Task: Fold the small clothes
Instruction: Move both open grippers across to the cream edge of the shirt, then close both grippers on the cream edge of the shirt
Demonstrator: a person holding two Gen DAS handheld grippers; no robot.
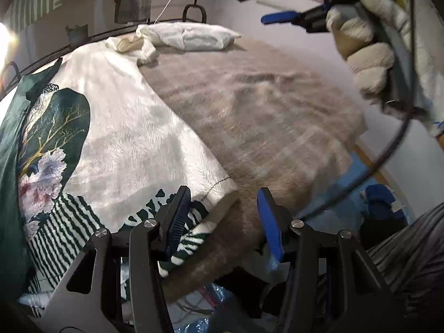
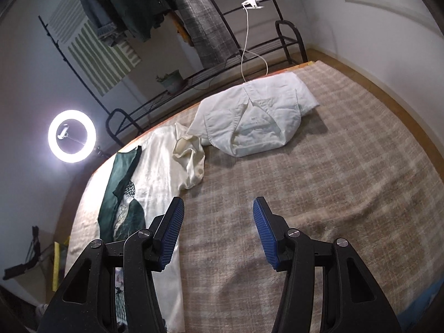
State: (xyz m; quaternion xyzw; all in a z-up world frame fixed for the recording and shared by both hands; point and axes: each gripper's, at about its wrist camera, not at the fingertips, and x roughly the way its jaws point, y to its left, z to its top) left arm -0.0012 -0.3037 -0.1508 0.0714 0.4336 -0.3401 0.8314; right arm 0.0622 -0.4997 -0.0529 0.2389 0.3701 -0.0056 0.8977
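On the bed's beige plaid blanket [image 2: 319, 172], a cream satin garment with dark-green floral print [image 1: 133, 138] lies spread as both tools, left tool [image 1: 224, 222] and right tool [image 2: 217, 230], hover wide and empty; a clean fold likely needs the near hem corner [image 1: 222, 188] pinched squarely first.

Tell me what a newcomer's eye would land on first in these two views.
Probably the glowing ring light at far left, then the cream printed garment with its dark green floral panel, spread flat along the left of the checked blanket. Behind it lies a folded white garment, while the left gripper and right gripper are both open and empty.
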